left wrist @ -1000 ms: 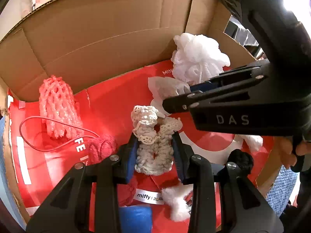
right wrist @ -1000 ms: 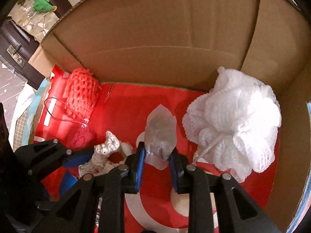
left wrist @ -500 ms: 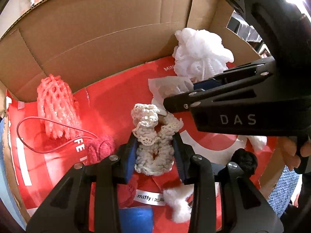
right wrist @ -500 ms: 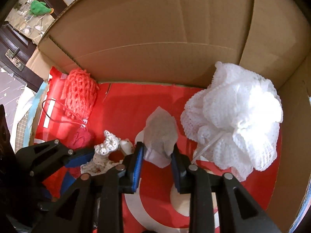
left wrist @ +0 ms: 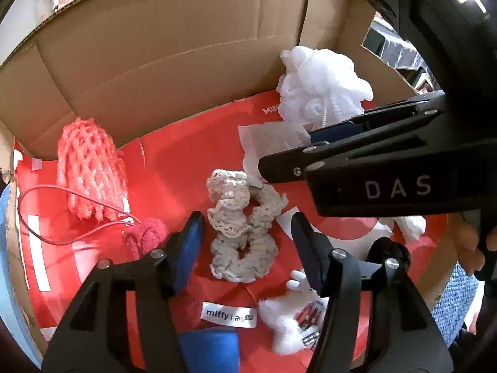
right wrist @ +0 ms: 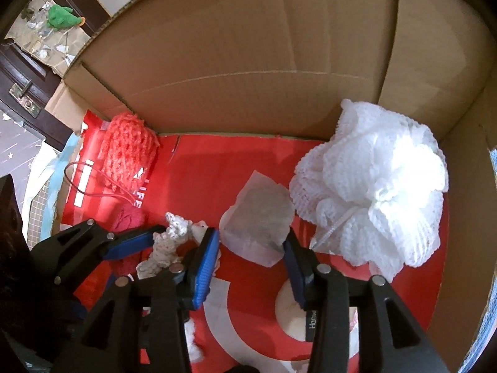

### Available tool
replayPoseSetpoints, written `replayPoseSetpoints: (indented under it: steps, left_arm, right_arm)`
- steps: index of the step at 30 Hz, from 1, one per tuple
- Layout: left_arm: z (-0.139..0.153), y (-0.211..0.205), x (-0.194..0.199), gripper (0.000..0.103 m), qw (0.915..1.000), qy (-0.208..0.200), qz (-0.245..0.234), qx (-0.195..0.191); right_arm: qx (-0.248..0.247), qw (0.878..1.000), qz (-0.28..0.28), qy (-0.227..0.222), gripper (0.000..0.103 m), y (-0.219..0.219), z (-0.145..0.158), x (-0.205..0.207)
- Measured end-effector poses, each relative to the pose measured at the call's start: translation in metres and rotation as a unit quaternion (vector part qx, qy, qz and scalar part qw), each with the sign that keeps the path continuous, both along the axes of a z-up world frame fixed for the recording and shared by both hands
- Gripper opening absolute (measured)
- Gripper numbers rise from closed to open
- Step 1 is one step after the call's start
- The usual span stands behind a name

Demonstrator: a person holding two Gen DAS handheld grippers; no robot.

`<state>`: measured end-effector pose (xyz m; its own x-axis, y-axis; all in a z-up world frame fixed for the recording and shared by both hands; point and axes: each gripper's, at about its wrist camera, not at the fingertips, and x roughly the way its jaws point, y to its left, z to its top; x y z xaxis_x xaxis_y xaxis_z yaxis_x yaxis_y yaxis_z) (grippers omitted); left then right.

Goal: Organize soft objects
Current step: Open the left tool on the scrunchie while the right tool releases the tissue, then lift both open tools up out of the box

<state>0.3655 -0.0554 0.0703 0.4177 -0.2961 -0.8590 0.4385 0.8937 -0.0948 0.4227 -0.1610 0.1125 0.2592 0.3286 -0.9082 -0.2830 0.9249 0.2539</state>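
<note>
Inside a cardboard box with a red floor, a cream lace scrunchie lies between the fingers of my left gripper. Its jaws are opening, and the pads stand clear of the scrunchie on both sides. In the right wrist view, a white translucent pouch rests on the red floor just ahead of my right gripper, whose jaws are opening too; its pads no longer press the pouch. The right gripper's black body crosses the left wrist view at the right.
A white mesh bath pouf sits in the box's right corner. A pink foam net sleeve with a red cord lies at the left wall, a red knitted ball beside it. White stuffing and a blue item lie nearer.
Both grippers have spread their jaws. The scrunchie and the pouch, pinched a second ago, now lie loose on the red floor.
</note>
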Motion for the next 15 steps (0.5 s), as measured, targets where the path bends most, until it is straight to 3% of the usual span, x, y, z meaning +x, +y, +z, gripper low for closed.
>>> replayPoseSetpoints:
  steps: [4,11,15]
  left_arm:
    - [0.003,0.001,-0.005,0.062,1.0000,-0.004,0.003,-0.005]
    - [0.020,0.010,-0.025,0.067,0.9995,-0.018,0.014,-0.022]
    - [0.034,0.018,-0.044,0.076,0.9983,-0.030,0.030,-0.040]
  right_arm:
    - [0.004,1.000,-0.004,-0.004,0.057,-0.002,0.007,-0.006]
    - [0.008,1.000,-0.010,-0.018,0.063,-0.010,0.025,-0.021]
    - [0.017,0.999,-0.016,-0.031,0.070,-0.018,0.037,-0.032]
